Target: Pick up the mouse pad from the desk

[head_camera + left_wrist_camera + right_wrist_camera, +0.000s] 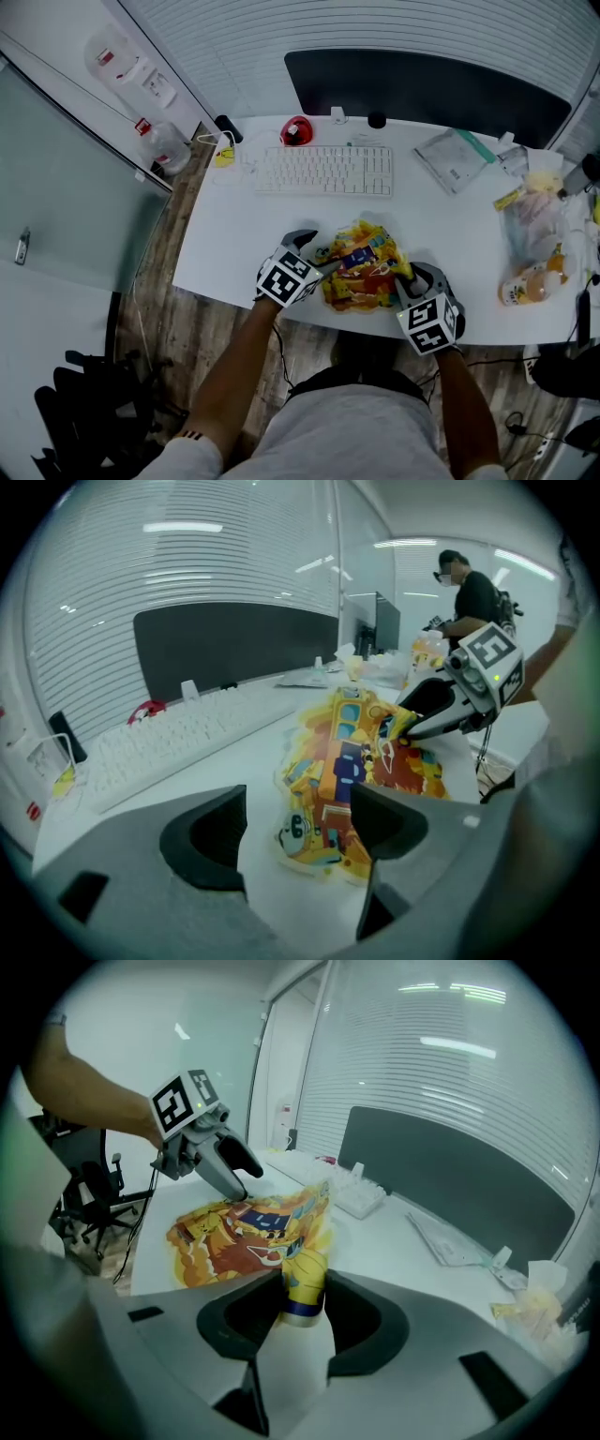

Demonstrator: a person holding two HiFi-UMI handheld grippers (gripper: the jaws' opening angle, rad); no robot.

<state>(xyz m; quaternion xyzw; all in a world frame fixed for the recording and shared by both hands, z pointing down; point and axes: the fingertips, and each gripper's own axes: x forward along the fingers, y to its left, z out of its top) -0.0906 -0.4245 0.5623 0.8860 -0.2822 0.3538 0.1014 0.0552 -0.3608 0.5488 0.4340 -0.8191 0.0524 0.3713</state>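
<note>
Right gripper (302, 1297) pinches a corner of the mouse pad (239, 1237); left gripper (298, 827) gapes at its other edge. I'd clamp that, then lift both evenly.

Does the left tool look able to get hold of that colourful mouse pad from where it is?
Probably yes: the left tool has its jaws apart and the mouse pad reaches in between them, with nothing in the way. The right tool pinches another corner.
</note>
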